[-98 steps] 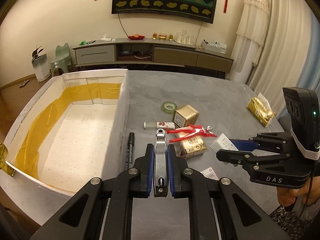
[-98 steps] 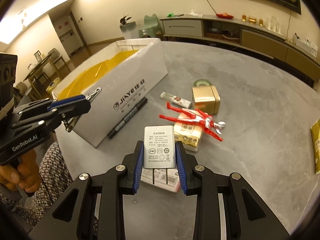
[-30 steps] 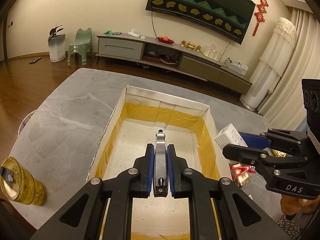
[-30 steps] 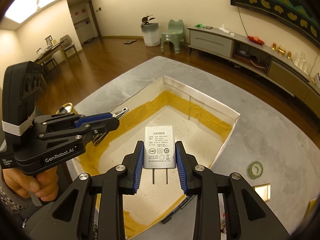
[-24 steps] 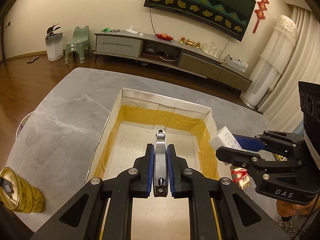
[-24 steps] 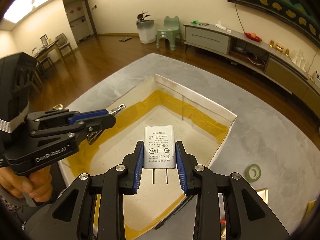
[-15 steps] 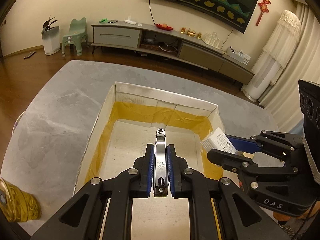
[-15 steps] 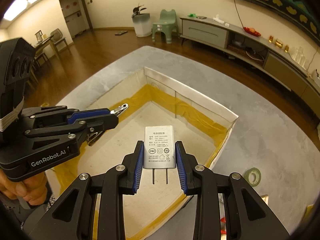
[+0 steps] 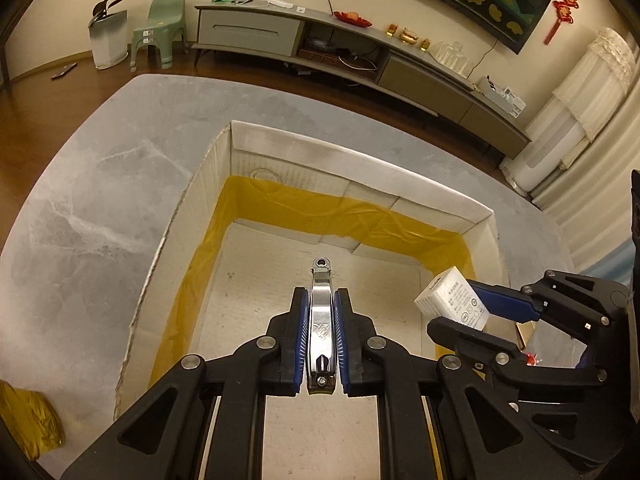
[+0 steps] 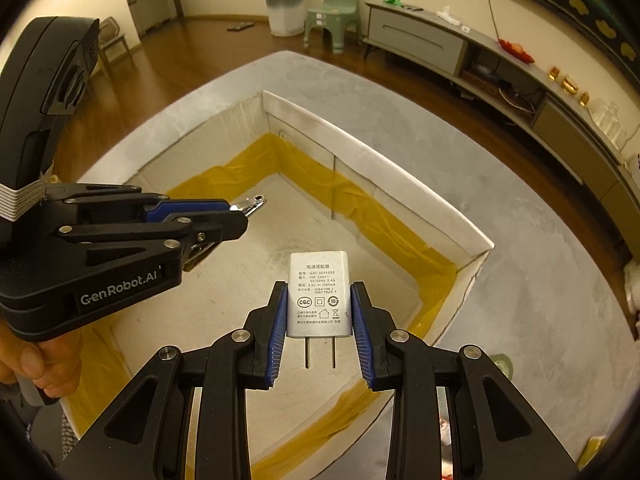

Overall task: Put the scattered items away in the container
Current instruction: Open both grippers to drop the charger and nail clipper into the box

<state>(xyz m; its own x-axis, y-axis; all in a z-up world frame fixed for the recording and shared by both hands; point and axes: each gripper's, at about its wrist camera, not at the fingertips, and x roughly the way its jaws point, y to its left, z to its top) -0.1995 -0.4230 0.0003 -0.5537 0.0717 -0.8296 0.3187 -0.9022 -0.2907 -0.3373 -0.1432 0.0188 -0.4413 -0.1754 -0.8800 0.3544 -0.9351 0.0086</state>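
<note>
Got both hands parked over the open cardboard box (image 9: 360,168) so whatever I let go lands inside, nowhere near the walls; the floor's bare, tons of room. My right gripper (image 10: 320,320) is pinching the charger (image 10: 319,296) flat-sided, prongs toward me. My left gripper (image 9: 322,332) is clamped on the nail clipper (image 9: 322,312).

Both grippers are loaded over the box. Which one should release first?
Probably left: its nail clipper hangs over the middle of the box floor, while the right gripper's charger sits near the box's right wall, closer to the rim.
</note>
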